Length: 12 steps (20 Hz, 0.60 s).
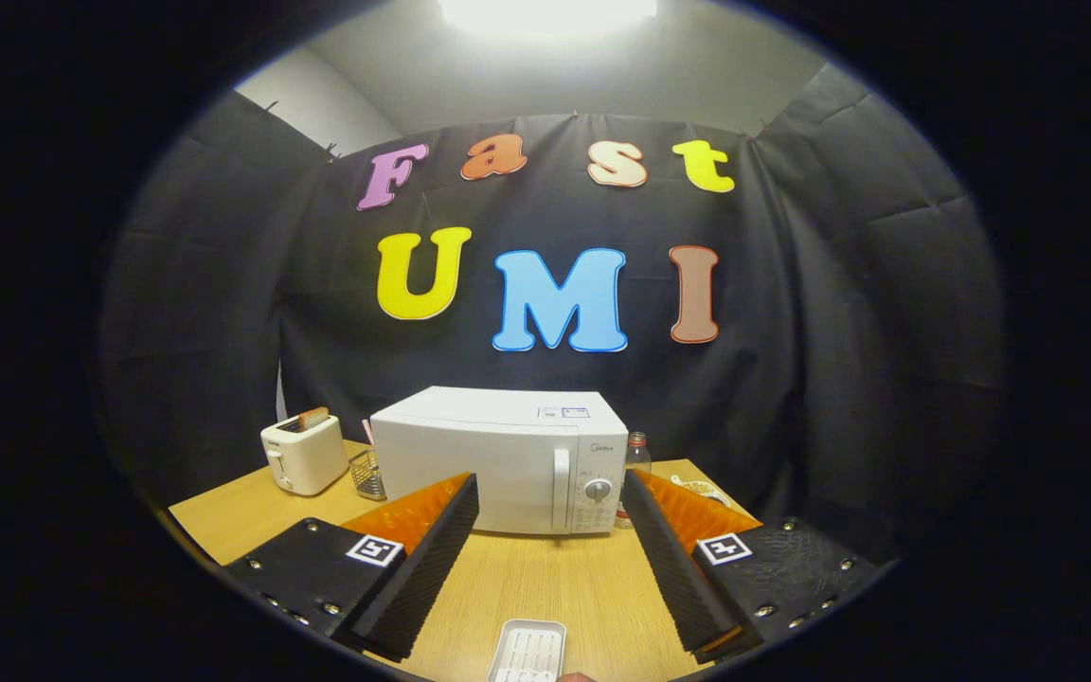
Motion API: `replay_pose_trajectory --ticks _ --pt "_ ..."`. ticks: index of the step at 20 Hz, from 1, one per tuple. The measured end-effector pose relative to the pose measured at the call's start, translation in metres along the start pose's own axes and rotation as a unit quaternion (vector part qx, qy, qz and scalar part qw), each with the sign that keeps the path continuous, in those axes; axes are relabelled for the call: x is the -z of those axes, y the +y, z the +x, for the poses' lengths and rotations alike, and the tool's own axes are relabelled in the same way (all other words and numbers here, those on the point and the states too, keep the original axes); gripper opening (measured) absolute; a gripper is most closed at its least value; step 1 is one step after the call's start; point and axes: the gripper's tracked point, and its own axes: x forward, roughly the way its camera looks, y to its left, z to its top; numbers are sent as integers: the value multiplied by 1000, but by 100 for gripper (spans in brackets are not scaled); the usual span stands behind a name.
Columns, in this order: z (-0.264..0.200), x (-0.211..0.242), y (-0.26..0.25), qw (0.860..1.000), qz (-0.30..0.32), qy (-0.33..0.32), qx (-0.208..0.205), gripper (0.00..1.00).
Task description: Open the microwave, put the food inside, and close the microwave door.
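Note:
A white microwave (pixel 508 459) stands on the wooden table (pixel 545 578), beyond my fingers, with its door shut. Its vertical handle (pixel 561 488) and a round dial (pixel 597 490) sit on its right side. My gripper (pixel 550 516) is open, with the fingers spread wide and nothing between them. A small white tray (pixel 528 652) lies on the table close below, between the fingers, and a brownish bit of food (pixel 576 677) shows at its near right corner, mostly hidden.
A white toaster (pixel 304 455) with a slice in it stands left of the microwave. Between the two is a small wire basket (pixel 367 472). A clear bottle (pixel 635 464) and a plate (pixel 702 490) are to the microwave's right.

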Motion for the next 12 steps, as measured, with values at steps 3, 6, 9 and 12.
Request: replay_pose_trajectory --ticks 3,6,9,12 --pt "-2 -3 -3 1000 -5 -5 0 97" --pt "-1 -6 -1 1000 -4 -8 -3 97" --pt "-1 -3 -3 1000 -3 -5 -1 97" --pt "-1 -6 -5 1000 -4 -8 0 97"
